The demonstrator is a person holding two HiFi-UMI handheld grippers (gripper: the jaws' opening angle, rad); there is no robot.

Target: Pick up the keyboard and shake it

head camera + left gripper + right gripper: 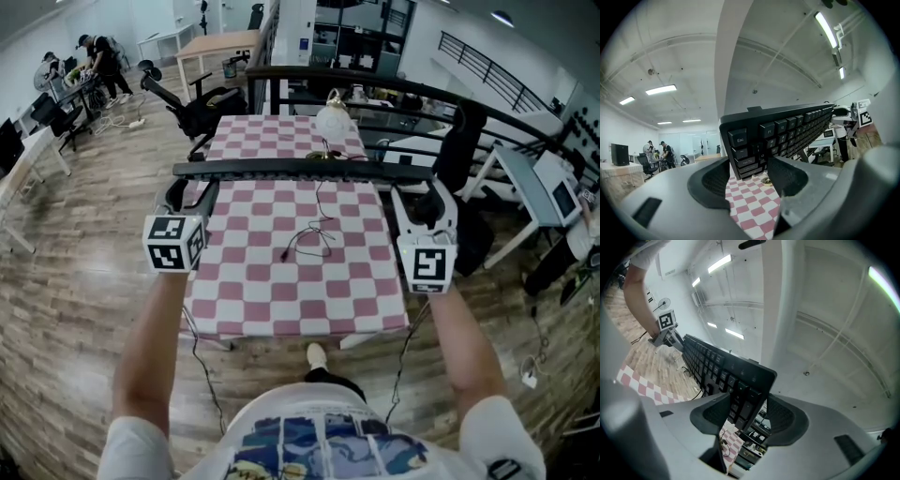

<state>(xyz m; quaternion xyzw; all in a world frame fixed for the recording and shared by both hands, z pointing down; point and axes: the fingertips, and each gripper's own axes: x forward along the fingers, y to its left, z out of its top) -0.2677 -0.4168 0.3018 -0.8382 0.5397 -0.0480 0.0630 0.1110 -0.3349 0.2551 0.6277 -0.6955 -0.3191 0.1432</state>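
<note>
A long black keyboard (305, 169) hangs level in the air above the pink-and-white checked table (281, 309), its keys facing away from me. My left gripper (192, 192) is shut on its left end, and my right gripper (419, 192) is shut on its right end. In the left gripper view the Esc end of the keyboard (787, 129) sits between the left gripper's (750, 176) pads. In the right gripper view the other end of the keyboard (722, 369) is clamped in the right gripper (747, 416). A thin black cable (314, 239) trails from the keyboard onto the cloth.
A white lamp-like object (333, 122) stands at the table's far end. A black office chair (197, 108) is at the back left and another chair (464, 150) and white desks (534, 187) are at the right. People (94, 61) work far off at the left. A wooden floor surrounds the table.
</note>
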